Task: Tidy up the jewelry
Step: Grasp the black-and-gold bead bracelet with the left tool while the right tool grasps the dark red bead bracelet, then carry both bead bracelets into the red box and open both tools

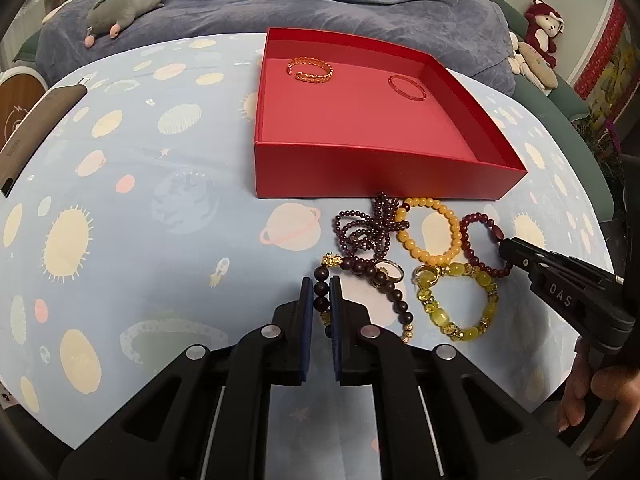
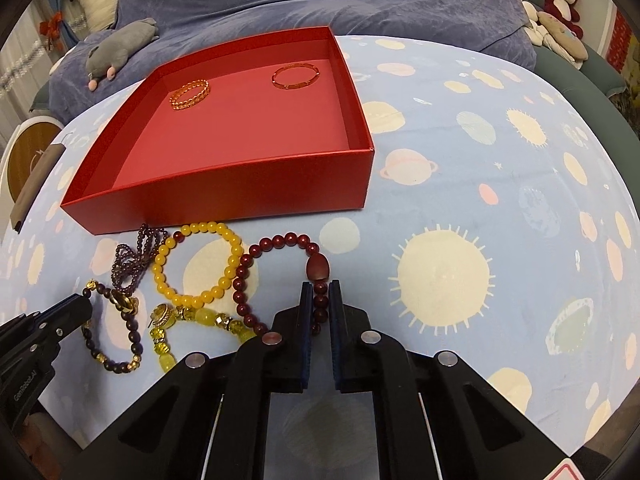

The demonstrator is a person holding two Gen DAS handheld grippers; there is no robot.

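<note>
A blue surface (image 1: 120, 184) printed with suns and planets carries everything, with a bed under a blue-grey blanket (image 1: 320, 4) behind it. On the surface stands one red box (image 1: 360, 168), open at the top, and two gold bangles lie apart on its floor: a chain-pattern bangle (image 1: 310, 70) and a thin bangle (image 1: 407, 87). Just in front of the box's near wall sits a cluster of five beaded bracelets, some overlapping: one yellow bead bracelet (image 2: 200, 264), one yellow-green crystal bracelet (image 1: 460, 304), one dark red bead bracelet (image 2: 276, 272) with a larger oval bead, one dark brown bead bracelet (image 1: 360, 284) with gold charms, and one tangled purple strand (image 1: 368, 224) of small beads. Two or perhaps three small gold rings lie among them, though the tangle makes the count unsure. The left gripper (image 1: 322, 292) has its fingers drawn narrow around the beads of the dark brown bead bracelet. The right gripper (image 2: 319, 300) has its fingers pinched narrow on the beads of the dark red bead bracelet just below the oval bead. Seen from the left wrist, the right gripper's body reads "DAS"; seen from the right wrist, the left gripper's body reads "GenRobot.AI". A person's hand (image 1: 600, 400) grips the right gripper's handle.
</note>
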